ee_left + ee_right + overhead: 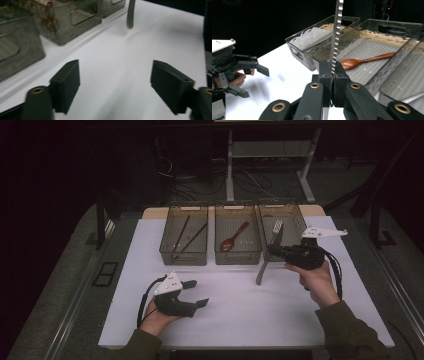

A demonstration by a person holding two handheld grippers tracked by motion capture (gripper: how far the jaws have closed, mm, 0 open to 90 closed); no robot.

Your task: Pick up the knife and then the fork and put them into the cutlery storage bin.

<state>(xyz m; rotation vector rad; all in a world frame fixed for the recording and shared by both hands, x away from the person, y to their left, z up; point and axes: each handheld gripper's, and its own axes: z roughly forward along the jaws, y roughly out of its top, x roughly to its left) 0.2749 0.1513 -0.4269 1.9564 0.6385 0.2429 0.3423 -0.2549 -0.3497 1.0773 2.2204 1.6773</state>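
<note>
A table knife (261,271) hangs tilted in front of the right bin (296,218), its grey handle end low over the white mat (235,315). My right gripper (270,252) is shut on it. In the right gripper view the jaws (333,75) pinch the serrated blade (336,35), which stands upright between them. My left gripper (199,293) rests low at the front left, open and holding nothing. Its two fingers (66,83) stand wide apart over bare mat, with the knife's handle end (130,15) farther off.
Three clear bins stand in a row at the back of the mat. The left bin (167,247) holds chopsticks (185,236), the middle bin (257,251) a wooden spoon (234,238), and the right one a fork (276,225). The spoon (367,60) lies just beyond the blade.
</note>
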